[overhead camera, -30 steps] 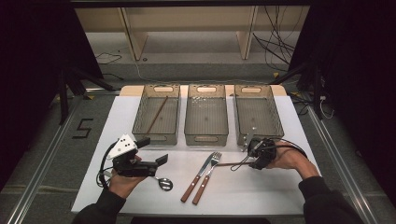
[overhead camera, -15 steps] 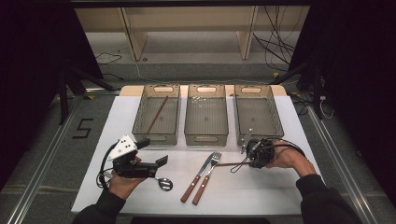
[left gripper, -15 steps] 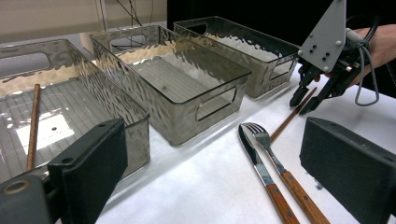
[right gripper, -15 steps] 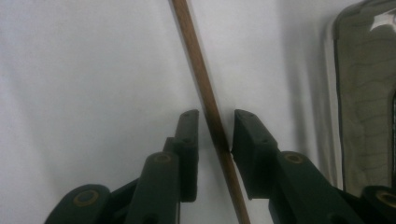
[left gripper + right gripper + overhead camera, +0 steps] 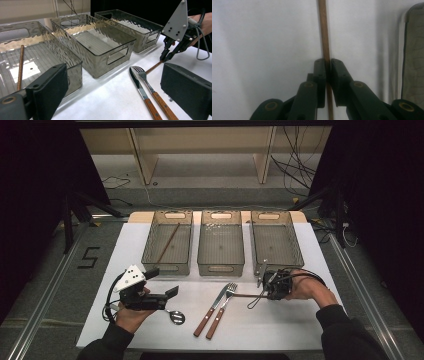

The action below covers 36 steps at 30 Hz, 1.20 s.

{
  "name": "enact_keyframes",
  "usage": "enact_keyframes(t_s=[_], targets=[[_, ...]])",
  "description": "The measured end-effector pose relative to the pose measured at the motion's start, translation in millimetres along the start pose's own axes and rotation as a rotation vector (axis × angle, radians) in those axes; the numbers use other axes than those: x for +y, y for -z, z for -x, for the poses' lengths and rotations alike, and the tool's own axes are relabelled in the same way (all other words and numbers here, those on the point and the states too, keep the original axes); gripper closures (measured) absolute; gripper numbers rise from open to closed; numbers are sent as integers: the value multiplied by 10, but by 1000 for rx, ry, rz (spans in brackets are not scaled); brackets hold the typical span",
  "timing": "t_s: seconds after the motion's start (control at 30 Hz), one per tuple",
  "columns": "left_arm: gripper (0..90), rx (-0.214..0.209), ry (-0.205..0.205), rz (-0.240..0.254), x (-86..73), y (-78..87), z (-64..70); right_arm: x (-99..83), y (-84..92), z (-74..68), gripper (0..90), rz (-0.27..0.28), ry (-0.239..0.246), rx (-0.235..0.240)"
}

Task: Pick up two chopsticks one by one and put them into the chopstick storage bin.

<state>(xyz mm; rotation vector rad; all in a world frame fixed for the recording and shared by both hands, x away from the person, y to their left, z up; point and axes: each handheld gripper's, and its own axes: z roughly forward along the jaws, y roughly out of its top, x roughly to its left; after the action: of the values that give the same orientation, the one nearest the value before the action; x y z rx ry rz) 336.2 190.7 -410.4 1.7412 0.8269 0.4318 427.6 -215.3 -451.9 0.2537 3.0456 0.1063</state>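
My right gripper (image 5: 263, 293) rests low on the white table in front of the right tray. Its jaws have just been closing and now pinch a thin brown chopstick (image 5: 323, 30) between the pads. The chopstick (image 5: 245, 295) lies flat and points left toward the fork (image 5: 223, 307). From the left gripper view, the right gripper (image 5: 163, 58) presses on the chopstick's (image 5: 153, 68) far end. My left gripper (image 5: 164, 282) hovers open at the front left, just above a spoon (image 5: 175, 316), with nothing between its pads (image 5: 50, 87).
Three clear trays stand in a row at the back: left (image 5: 150, 255), middle (image 5: 220, 267), right (image 5: 295, 247). A second chopstick (image 5: 168, 242) lies in the left tray. A wooden-handled knife (image 5: 211, 311) lies beside the fork.
The right gripper's jaws have narrowed onto the chopstick. Both hands stay where they were.
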Motion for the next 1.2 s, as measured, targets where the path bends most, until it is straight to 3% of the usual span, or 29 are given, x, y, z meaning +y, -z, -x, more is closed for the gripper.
enact_keyframes(t_s=[0.23,0.47,0.57,0.67,0.73,0.83,1.0,1.2], targets=[[74,4,0,-7,-4,-5,-8,-30,16,-35,855,-21,39,2],[74,8,3,-10,-7,-8,-22,-127,108,-53,857,-16,14,2],[74,12,4,-11,-12,-11,-27,-170,159,-56,857,-14,7,-19],[74,13,4,-8,-9,-11,-25,-207,242,-60,857,21,-48,-27],[74,12,3,-4,-7,-15,-16,-209,313,-63,856,69,-69,-35],[74,13,3,-4,-8,-22,-9,-159,423,-109,856,196,-111,-37],[74,8,-3,-9,-2,-32,10,8,596,-205,856,355,-175,-49],[77,2,5,-9,0,-54,35,207,653,-295,856,537,-252,-41]])
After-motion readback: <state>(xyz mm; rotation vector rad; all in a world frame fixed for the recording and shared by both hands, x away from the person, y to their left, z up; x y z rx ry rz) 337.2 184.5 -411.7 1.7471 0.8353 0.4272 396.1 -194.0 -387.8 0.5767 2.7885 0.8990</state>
